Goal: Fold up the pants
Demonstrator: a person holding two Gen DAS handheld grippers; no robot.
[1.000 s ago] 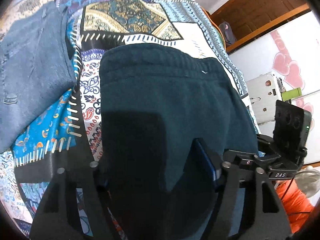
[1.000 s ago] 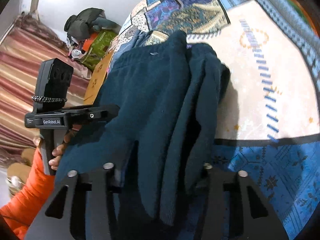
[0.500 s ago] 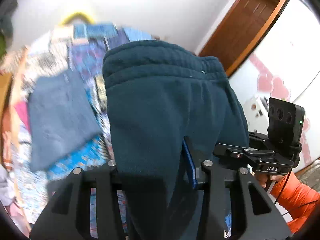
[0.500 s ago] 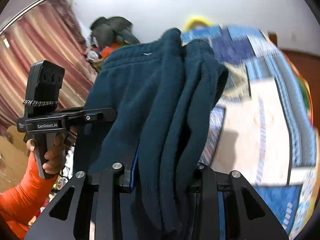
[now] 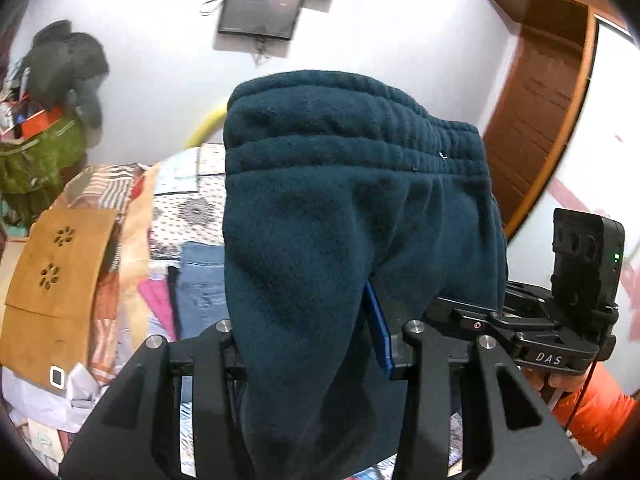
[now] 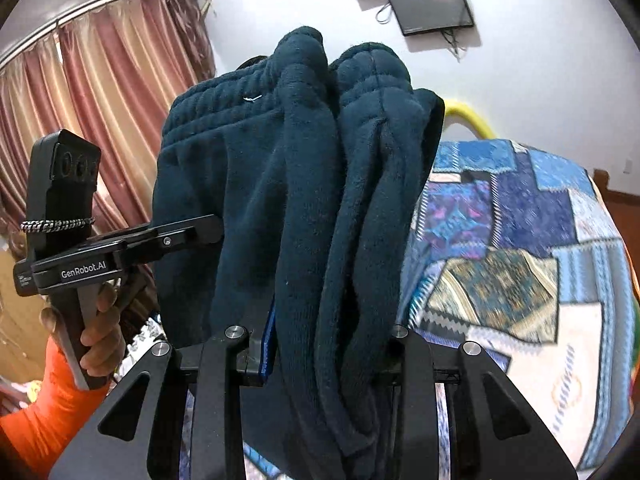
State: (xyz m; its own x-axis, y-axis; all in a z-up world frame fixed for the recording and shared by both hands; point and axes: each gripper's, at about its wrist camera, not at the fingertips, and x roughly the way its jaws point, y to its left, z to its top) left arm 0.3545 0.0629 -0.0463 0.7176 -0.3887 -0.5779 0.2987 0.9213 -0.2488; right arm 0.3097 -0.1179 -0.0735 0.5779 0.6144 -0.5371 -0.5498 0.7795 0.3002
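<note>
A dark wall screen (image 5: pixel 260 10) hangs at the upper centre of the left view. A wooden door (image 5: pixel 536 104) occupies the upper right. A brown cardboard box (image 5: pixel 56 272) sits at the left edge. Folded jeans (image 5: pixel 200 284) lie beside it. In the right view, striped curtains (image 6: pixel 100 92) fill the upper left; a patchwork bedspread (image 6: pixel 520 260) fills the right.

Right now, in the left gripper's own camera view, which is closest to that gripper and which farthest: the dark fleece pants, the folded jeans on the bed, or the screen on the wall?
1. dark fleece pants, clamped in the left gripper.
2. folded jeans, on the bed, left.
3. wall screen, top, far wall.
</note>
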